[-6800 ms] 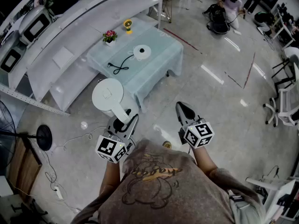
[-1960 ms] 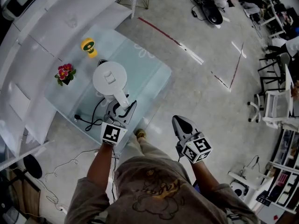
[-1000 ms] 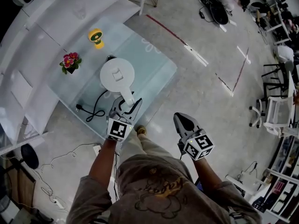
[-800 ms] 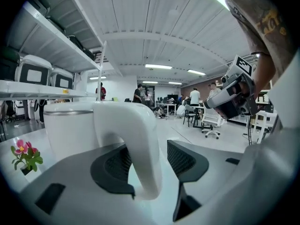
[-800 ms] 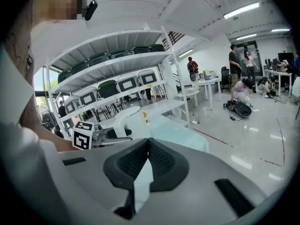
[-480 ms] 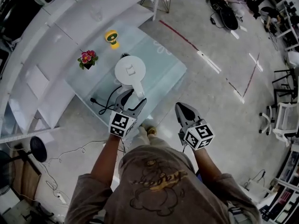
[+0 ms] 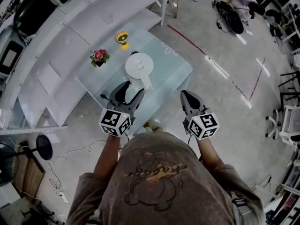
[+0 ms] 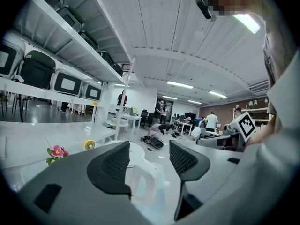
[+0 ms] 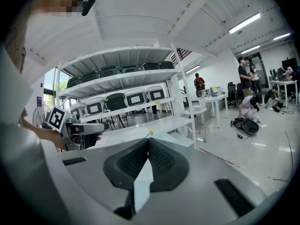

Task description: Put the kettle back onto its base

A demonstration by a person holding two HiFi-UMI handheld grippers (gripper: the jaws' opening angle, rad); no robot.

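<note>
We see the kettle (image 7: 139, 64) standing on the table (image 7: 174, 71) (its base is hidden under it, so we cannot tell if it sits fully home), and the left gripper (image 7: 132, 89) has just been opening — jaws wide, pressing nothing, the handle (image 7: 146, 82) showing just beyond the gap. The right gripper (image 7: 185, 94) is closed on nothing, held apart from the kettle. The risk, as we judge it, is a jaw clipping the handle on the way clear — that could tip the kettle or shift it off its seat.
</note>
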